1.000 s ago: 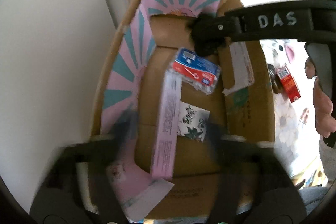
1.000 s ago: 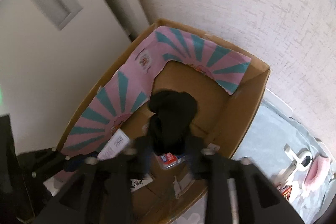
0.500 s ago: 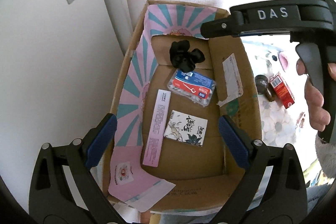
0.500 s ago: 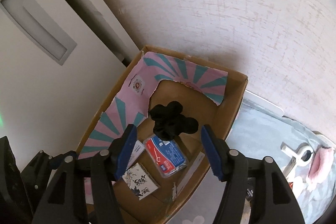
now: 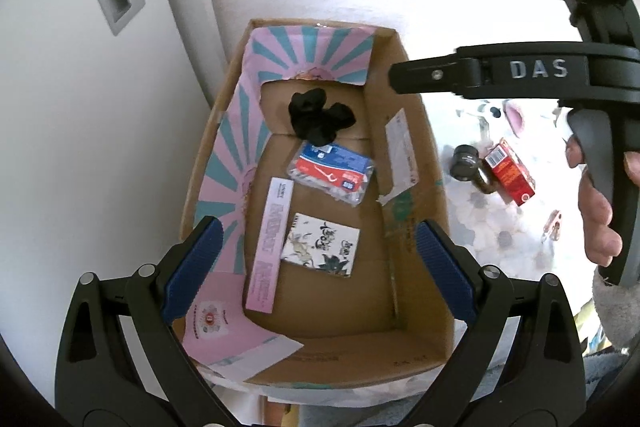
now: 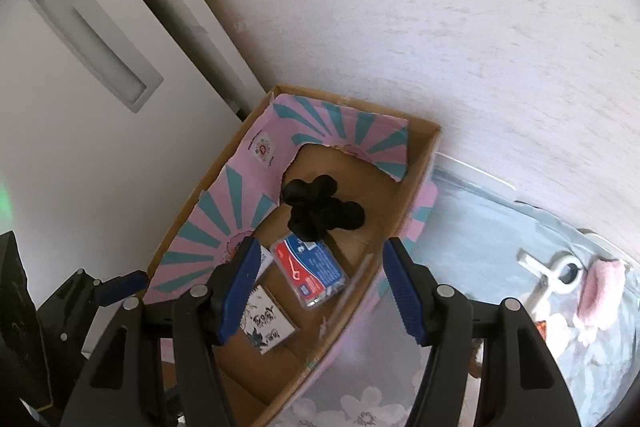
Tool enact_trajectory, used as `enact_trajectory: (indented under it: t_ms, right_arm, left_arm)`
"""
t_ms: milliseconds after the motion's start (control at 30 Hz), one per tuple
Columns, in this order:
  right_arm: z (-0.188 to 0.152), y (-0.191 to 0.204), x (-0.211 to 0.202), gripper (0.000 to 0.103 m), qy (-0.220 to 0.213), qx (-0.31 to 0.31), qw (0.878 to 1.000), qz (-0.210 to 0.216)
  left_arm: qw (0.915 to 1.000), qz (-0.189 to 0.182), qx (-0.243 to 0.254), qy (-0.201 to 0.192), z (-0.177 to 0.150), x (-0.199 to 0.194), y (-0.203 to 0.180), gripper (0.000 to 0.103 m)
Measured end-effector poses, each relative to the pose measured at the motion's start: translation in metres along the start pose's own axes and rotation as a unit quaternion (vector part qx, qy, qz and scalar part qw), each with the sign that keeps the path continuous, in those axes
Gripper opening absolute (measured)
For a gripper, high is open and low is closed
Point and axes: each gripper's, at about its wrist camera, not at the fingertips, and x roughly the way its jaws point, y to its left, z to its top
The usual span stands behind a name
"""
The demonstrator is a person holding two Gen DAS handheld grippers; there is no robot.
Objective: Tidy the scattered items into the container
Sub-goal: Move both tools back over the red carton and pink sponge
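Black cloth [image 5: 320, 121] now dropped in the box [image 5: 416, 187], right tongs [image 6: 320, 287] lifted away, wide, "DAS" printed on them, left tongs [image 5: 316, 267] wide, nothing held.

Cardboard box [image 5: 416, 343]: matt brown corrugated board, lined with pink-and-teal printed paper; inside it, black cloth bundle [image 5: 318, 121]: soft, matt; beside the bundle, floss-pick packet [image 5: 332, 173]: glossy clear plastic; tool fingers [image 5: 444, 269]: ribbed blue pads on black plastic.

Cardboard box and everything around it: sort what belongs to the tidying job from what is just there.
Job:
cardboard box
black cloth
floss pack
pink strip
picture card
red carton
dark jar

Just there:
door
wall
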Motion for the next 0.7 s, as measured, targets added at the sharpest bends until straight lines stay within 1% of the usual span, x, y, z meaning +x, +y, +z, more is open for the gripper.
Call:
enact_trajectory:
  t_ms: [100, 133, 400, 467, 500, 567, 700]
  right_arm:
    - [-0.005, -0.009, -0.019, 0.059, -0.012, 0.007, 1.0, -0.007]
    - [-0.007, -0.013, -0.031, 0.059, -0.017, 0.01, 1.0, -0.011]
    - [-0.026, -0.053, -0.074, 0.059, -0.046, 0.048, 0.997, -0.037]
    - [-0.033, -0.068, -0.085, 0.059, -0.053, 0.064, 0.996, -0.046]
    - [-0.036, -0.075, -0.09, 0.059, -0.056, 0.072, 0.995, -0.049]
    - [-0.044, -0.09, -0.101, 0.059, -0.061, 0.087, 0.993, -0.058]
    - [-0.06, -0.119, -0.117, 0.059, -0.069, 0.116, 0.988, -0.075]
  left_arm:
    - [0.9999, 0.002, 0.01, -0.003, 0.002, -0.004, -0.008, 0.097]
    - [0.9999, -0.001, 0.013, -0.004, 0.003, -0.006, -0.01, 0.097]
    - [0.9986, -0.031, 0.031, -0.03, 0.027, -0.028, -0.04, 0.097]
    - [0.9971, -0.057, 0.037, -0.034, 0.034, -0.033, -0.052, 0.097]
    - [0.9965, -0.065, 0.04, -0.035, 0.037, -0.034, -0.057, 0.097]
    - [0.9952, -0.075, 0.052, -0.036, 0.043, -0.036, -0.074, 0.097]
    - [0.9928, -0.083, 0.08, -0.031, 0.049, -0.03, -0.108, 0.097]
